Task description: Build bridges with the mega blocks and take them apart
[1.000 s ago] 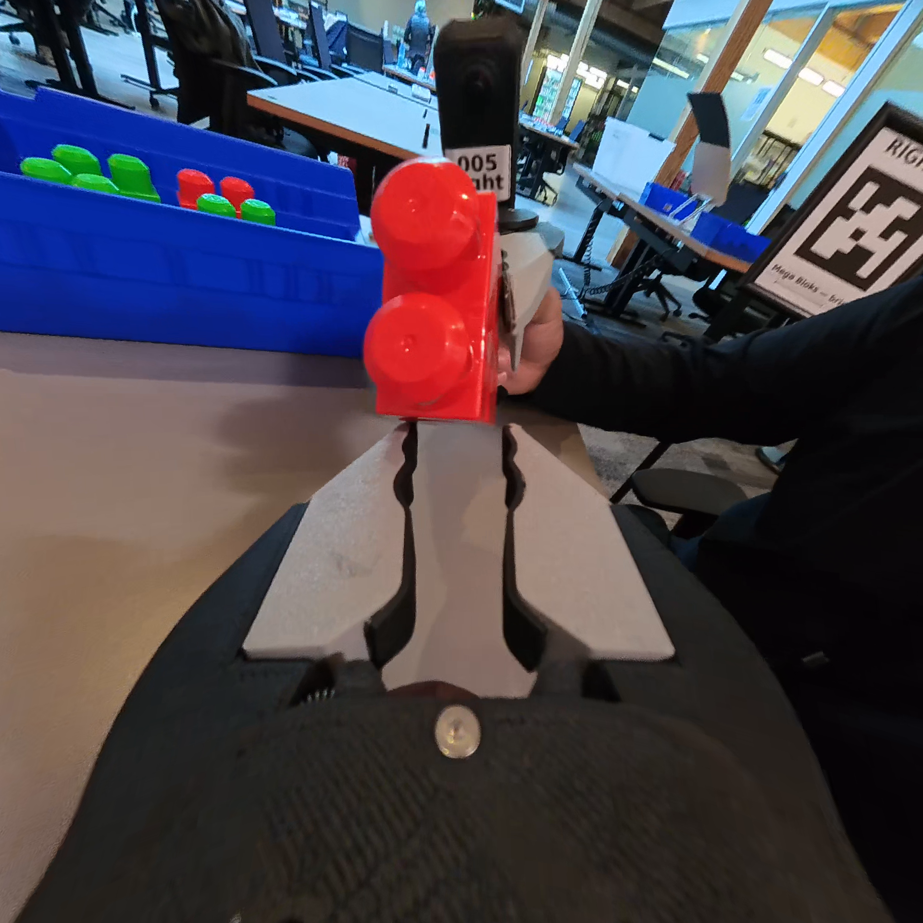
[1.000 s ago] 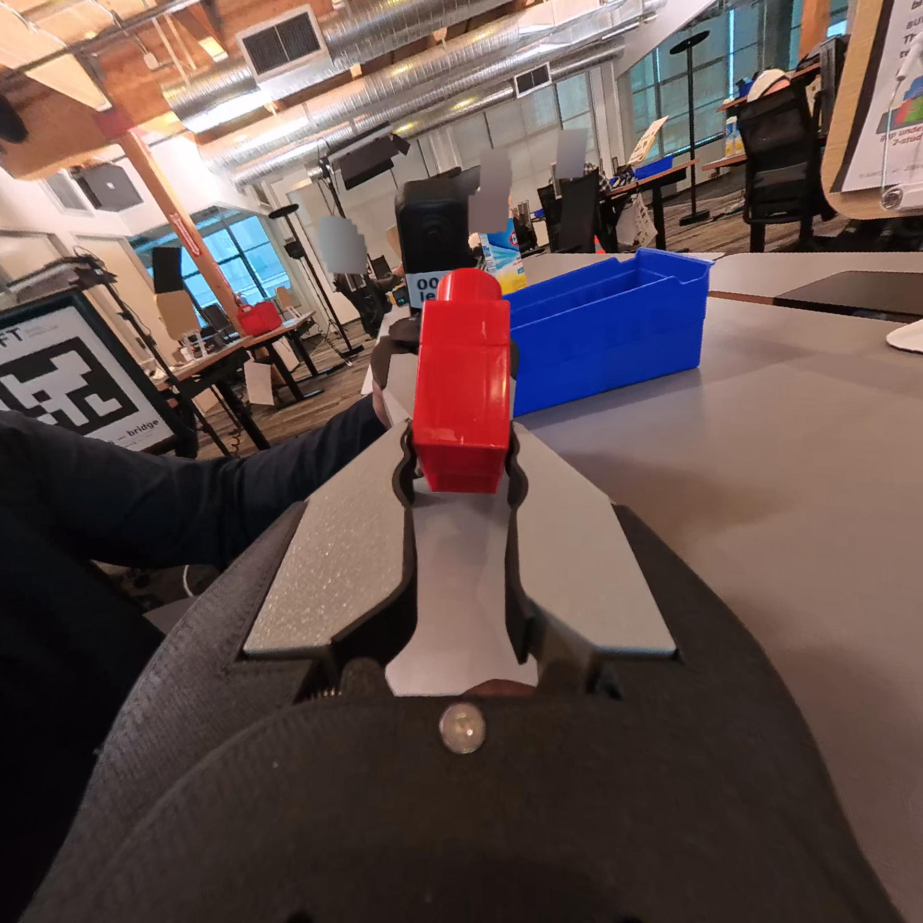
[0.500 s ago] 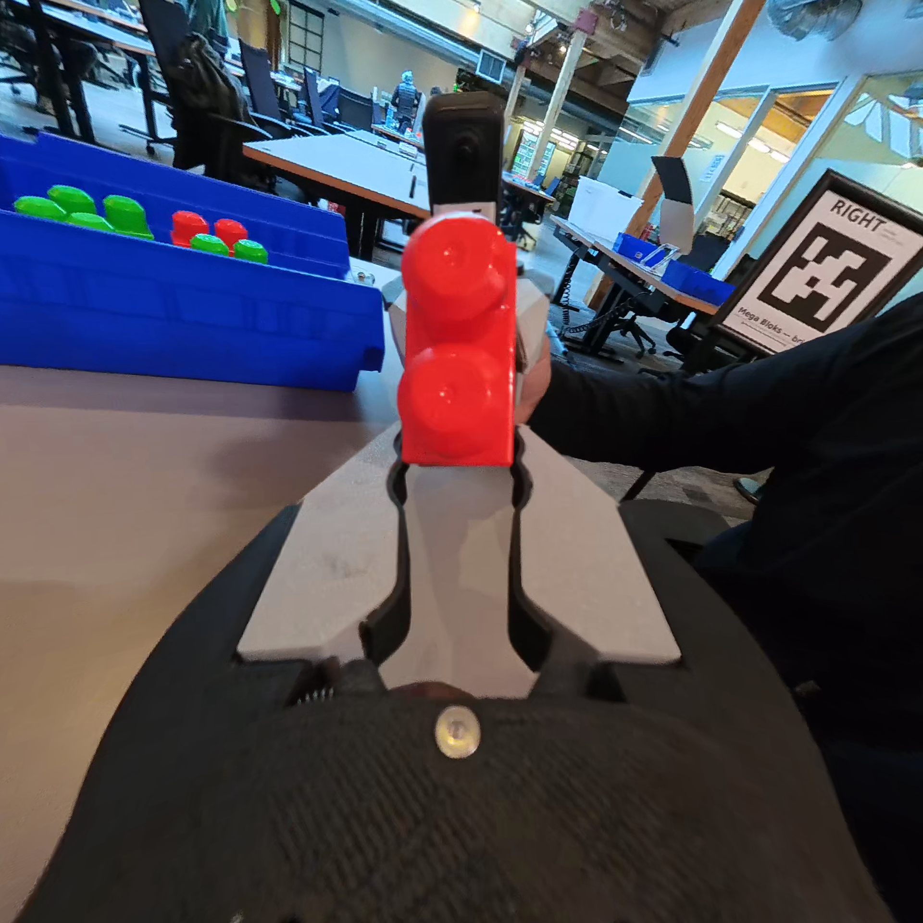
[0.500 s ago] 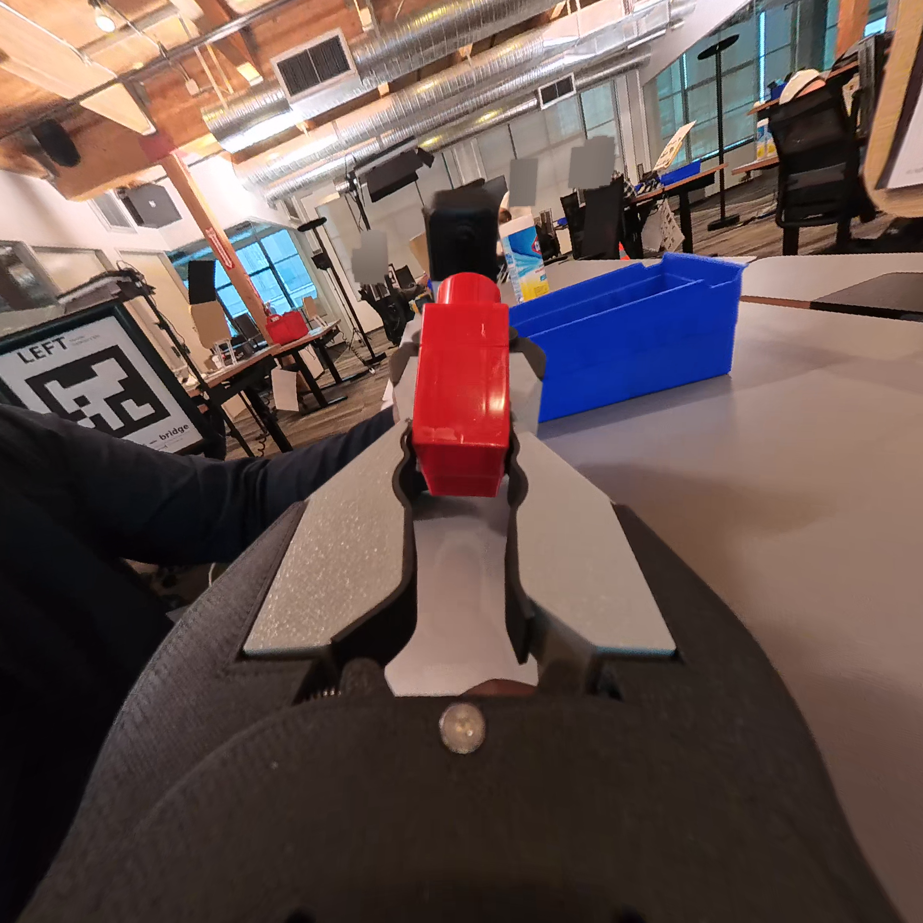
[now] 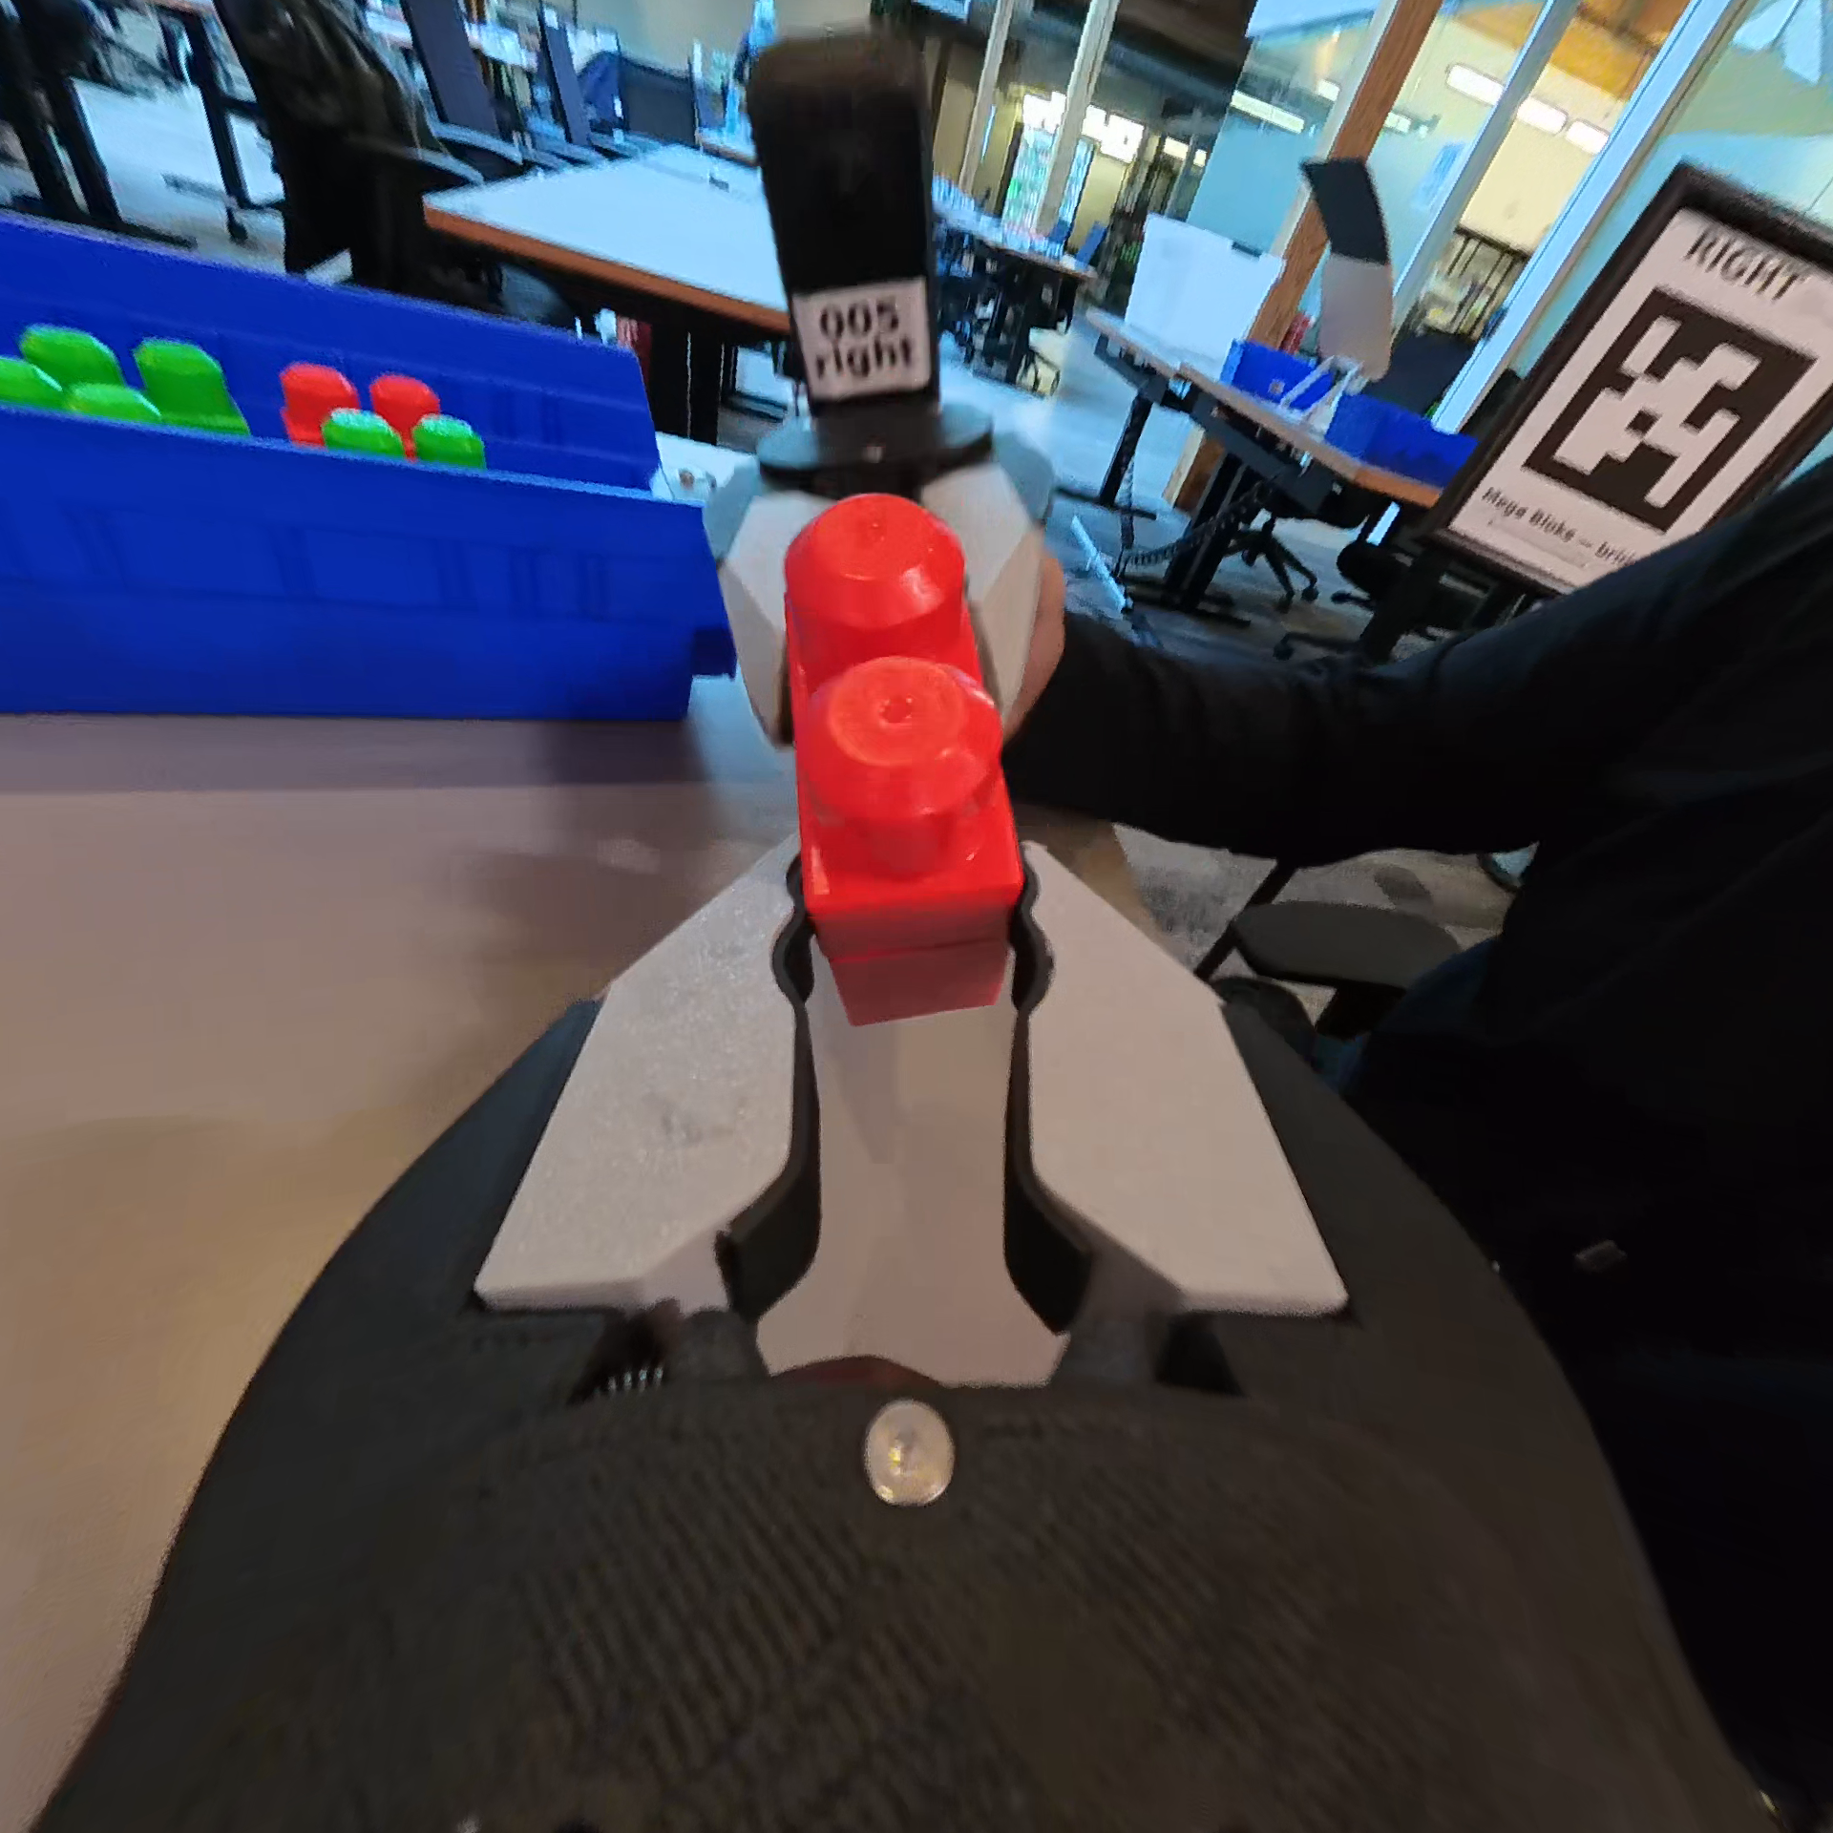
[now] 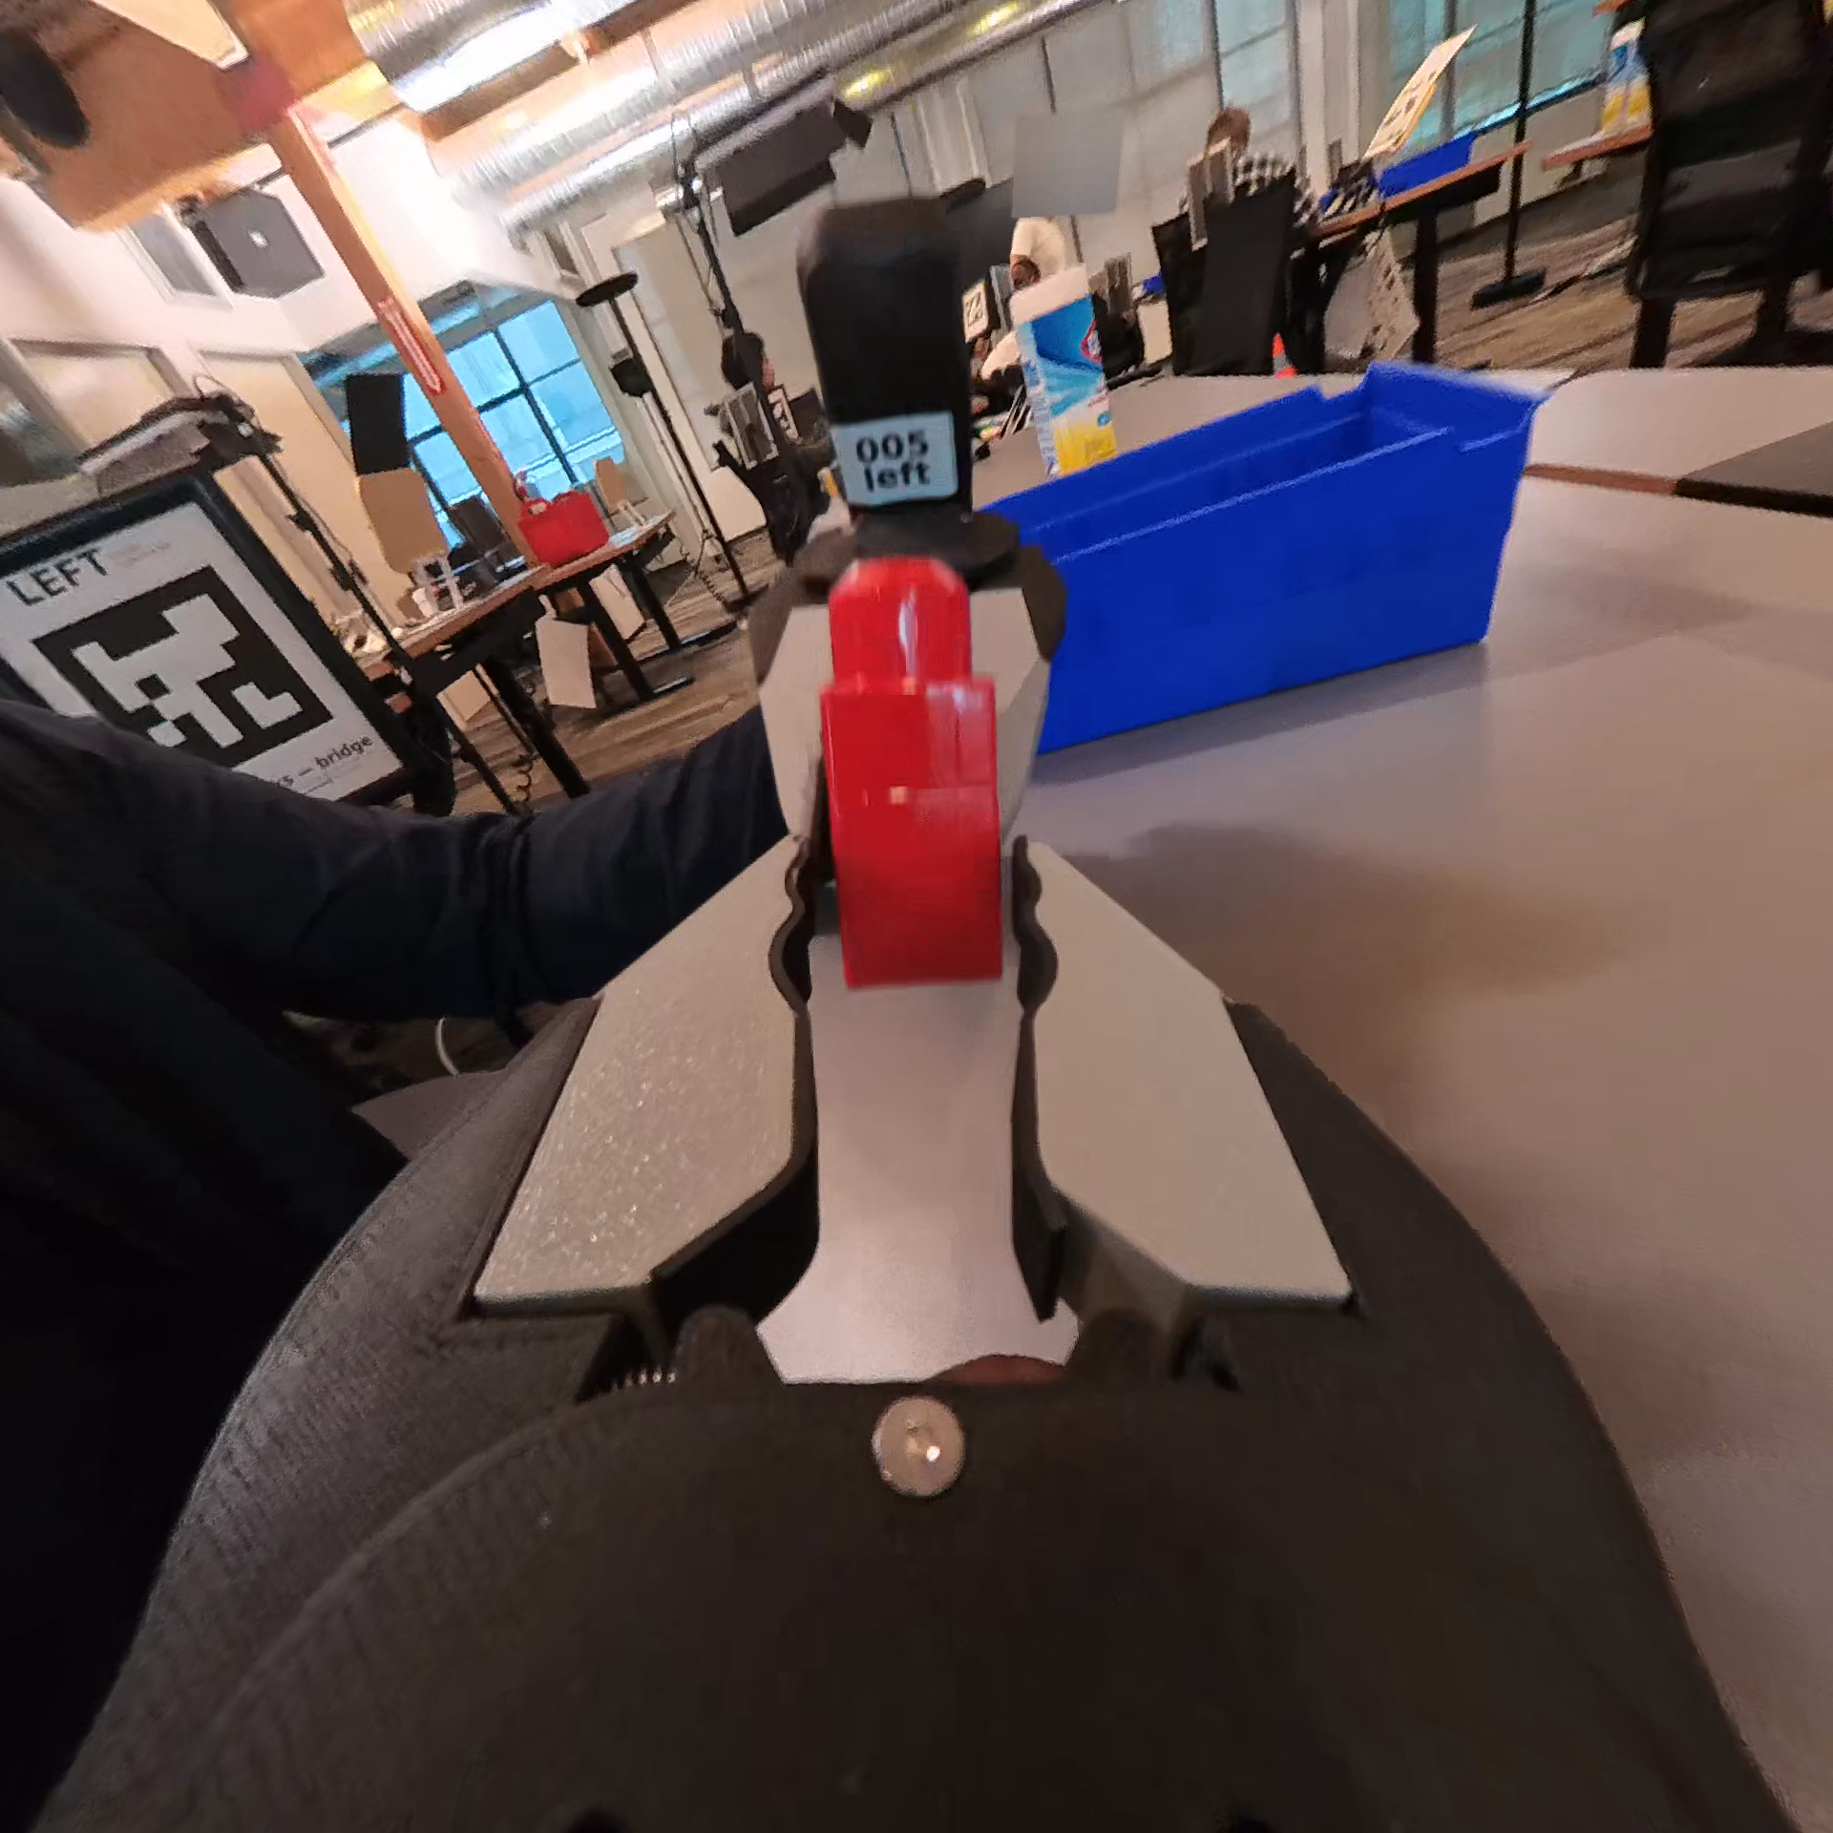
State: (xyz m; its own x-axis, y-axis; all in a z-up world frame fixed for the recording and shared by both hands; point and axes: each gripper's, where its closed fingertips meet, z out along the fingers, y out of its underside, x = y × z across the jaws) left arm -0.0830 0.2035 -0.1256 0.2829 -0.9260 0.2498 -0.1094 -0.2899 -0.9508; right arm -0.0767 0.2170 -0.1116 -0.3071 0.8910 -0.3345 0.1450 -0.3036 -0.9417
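Both grippers, left gripper [image 5: 913,942] and right gripper [image 6: 917,922], pinch one glossy red two-stud block [image 5: 898,794] from opposite ends, wavy black pads [image 5: 794,952] against its flat sides.

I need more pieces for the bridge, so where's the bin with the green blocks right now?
In the left wrist view the blue bin sits far left on the grey table, green blocks inside beside red ones.

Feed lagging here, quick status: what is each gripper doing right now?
Left gripper: closed on the red block.
Right gripper: around the same block; grip unclear.
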